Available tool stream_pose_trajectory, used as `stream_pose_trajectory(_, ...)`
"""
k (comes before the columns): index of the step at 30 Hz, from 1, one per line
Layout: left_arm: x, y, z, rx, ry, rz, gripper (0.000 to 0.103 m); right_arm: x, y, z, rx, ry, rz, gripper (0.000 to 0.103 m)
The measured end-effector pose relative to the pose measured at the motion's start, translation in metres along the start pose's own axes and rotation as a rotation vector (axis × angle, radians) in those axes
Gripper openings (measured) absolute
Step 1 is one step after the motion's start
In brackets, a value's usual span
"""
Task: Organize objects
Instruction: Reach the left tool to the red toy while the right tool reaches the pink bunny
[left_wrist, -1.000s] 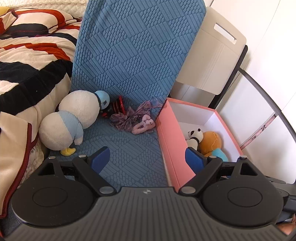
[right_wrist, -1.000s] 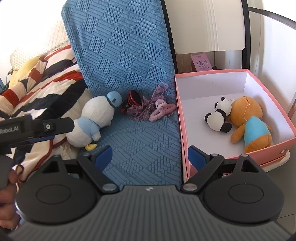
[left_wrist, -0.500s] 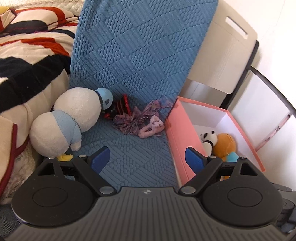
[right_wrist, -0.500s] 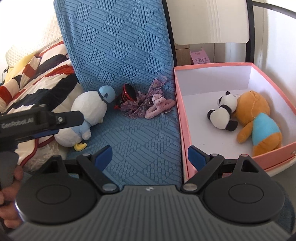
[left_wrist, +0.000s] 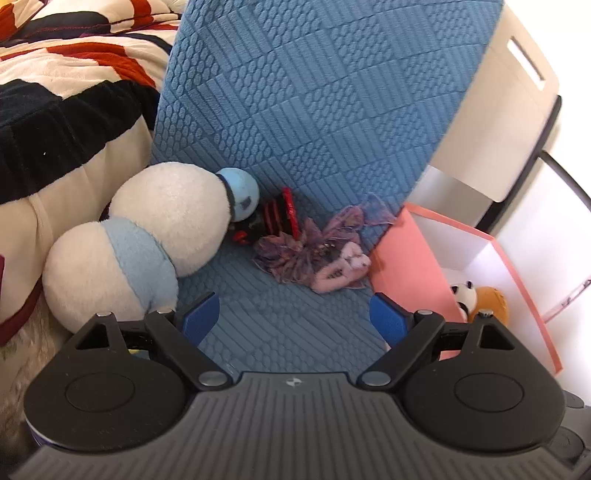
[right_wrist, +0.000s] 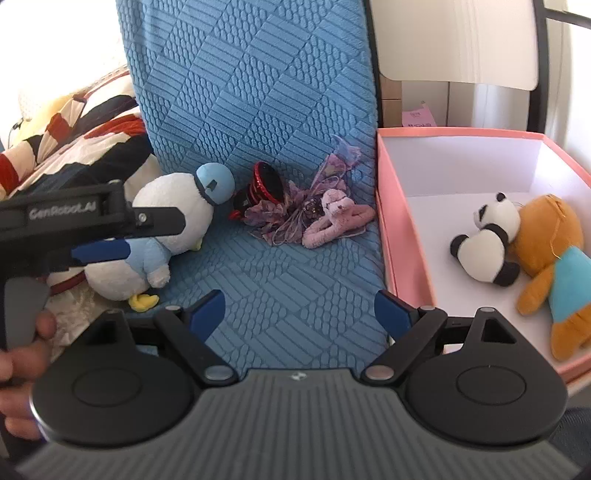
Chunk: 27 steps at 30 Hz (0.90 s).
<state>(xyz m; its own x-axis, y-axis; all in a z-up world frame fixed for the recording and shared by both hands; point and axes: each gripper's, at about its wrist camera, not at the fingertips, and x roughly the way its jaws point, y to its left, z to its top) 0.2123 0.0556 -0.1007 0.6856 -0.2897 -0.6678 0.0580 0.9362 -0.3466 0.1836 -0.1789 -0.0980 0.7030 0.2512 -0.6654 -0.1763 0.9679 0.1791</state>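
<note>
A white and light-blue penguin plush (left_wrist: 147, 236) (right_wrist: 162, 229) lies on the blue textured mat (left_wrist: 288, 332) (right_wrist: 280, 280). Beside it are a red and black toy (left_wrist: 277, 218) (right_wrist: 258, 188), a purple frilly item (left_wrist: 306, 247) (right_wrist: 291, 214) and a pink plush (left_wrist: 340, 269) (right_wrist: 332, 221). The pink box (left_wrist: 410, 266) (right_wrist: 402, 236) on the right holds a panda plush (right_wrist: 487, 243) (left_wrist: 461, 291) and an orange bear (right_wrist: 554, 266) (left_wrist: 487, 302). My left gripper (left_wrist: 291, 317) is open and empty, just right of the penguin. My right gripper (right_wrist: 299, 310) is open and empty over the mat.
A striped red, black and cream blanket (left_wrist: 55, 96) (right_wrist: 74, 125) lies at the left. A beige chair back (left_wrist: 498, 122) (right_wrist: 454, 40) stands behind the box. The left gripper's body (right_wrist: 85, 221) crosses the left of the right wrist view.
Both grippers have moved forward and closer to the toys on the mat. The penguin now looms larger at the left gripper's left finger. Jaws stay open.
</note>
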Motion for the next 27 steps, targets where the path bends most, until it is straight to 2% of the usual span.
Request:
stream_pose_trajectory(5,0.020,0.011,0.010,-0.009,0.023,-0.003,0.091,0.013,0.005,0.003,-0.031,-0.004,0.015,0.077)
stream_pose_trajectory(9,0.034,0.018,0.019,-0.041,0.029,-0.060,0.089,0.026,0.012,0.007,-0.065,-0.016,0.010,0.067)
stream_pose_trajectory(12,0.046,0.017,0.026,-0.035,0.036,-0.077,0.080,0.036,0.014,0.010,-0.082,-0.017,0.002,0.054)
stream_pose_trajectory(14,0.058,0.017,0.028,-0.028,0.057,-0.084,0.072,0.044,0.015,0.013,-0.095,-0.018,-0.015,0.042)
stream_pose_trajectory(15,0.064,0.017,0.028,-0.023,0.067,-0.086,0.068,0.047,0.015,0.014,-0.104,-0.023,-0.027,0.040)
stream_pose_trajectory(16,0.069,0.017,0.029,-0.020,0.075,-0.085,0.064,0.050,0.014,0.016,-0.109,-0.030,-0.039,0.038)
stream_pose_trajectory(21,0.100,0.016,0.035,-0.015,0.103,-0.086,0.058,0.072,0.008,0.032,-0.114,-0.050,-0.077,0.038)
stream_pose_trajectory(27,0.124,0.013,0.052,-0.022,0.072,-0.093,0.058,0.104,0.006,0.049,-0.168,-0.047,-0.119,0.038)
